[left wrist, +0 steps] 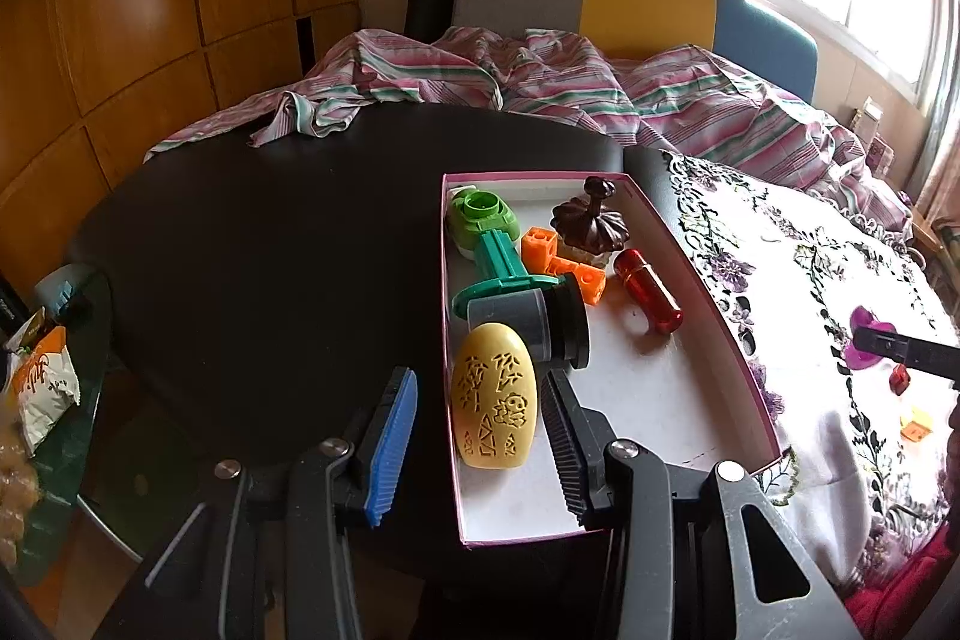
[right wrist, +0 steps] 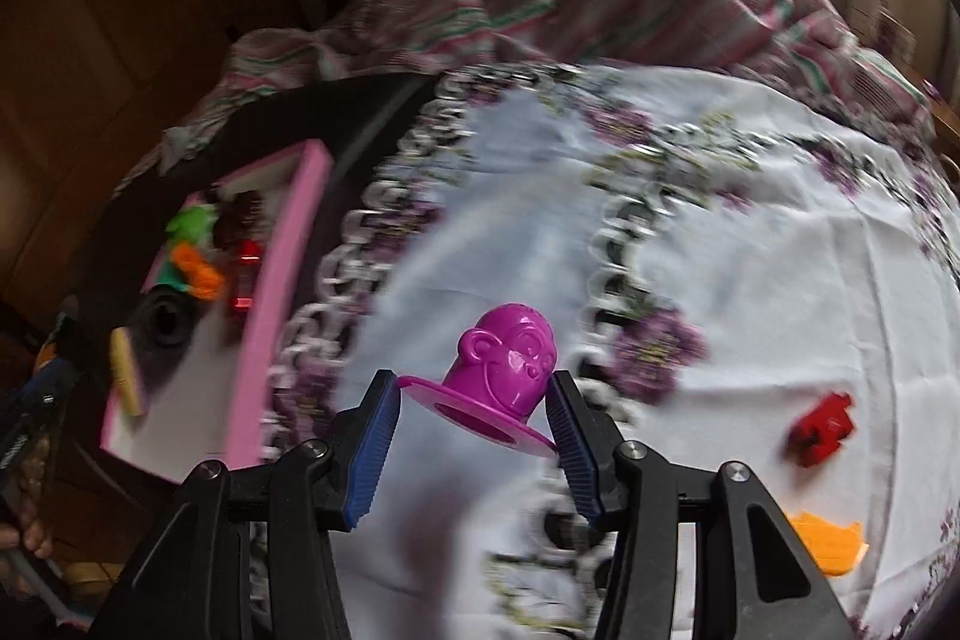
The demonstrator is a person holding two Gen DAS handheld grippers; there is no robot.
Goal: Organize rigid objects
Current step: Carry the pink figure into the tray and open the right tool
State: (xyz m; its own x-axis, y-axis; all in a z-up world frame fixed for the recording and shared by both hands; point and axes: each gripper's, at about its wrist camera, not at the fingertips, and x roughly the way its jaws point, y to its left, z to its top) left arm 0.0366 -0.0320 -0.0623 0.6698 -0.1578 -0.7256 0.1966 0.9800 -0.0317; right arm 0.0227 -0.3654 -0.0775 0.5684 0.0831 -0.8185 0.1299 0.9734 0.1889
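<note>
My right gripper (right wrist: pixel 474 451) holds the purple monkey toy (right wrist: pixel 501 367) above the desk; I should carry it level to the pink box (left wrist: pixel 690 256). Left gripper (left wrist: pixel 480 454) waits open over the yellow stone (left wrist: pixel 495 394).

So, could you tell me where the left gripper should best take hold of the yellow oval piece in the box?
Grip the yellow oval piece across its narrow middle, coming from its near end. It lies flat, long axis pointing away, and the open left gripper already straddles it. Judging by this, the box wall leaves one finger little room.
</note>
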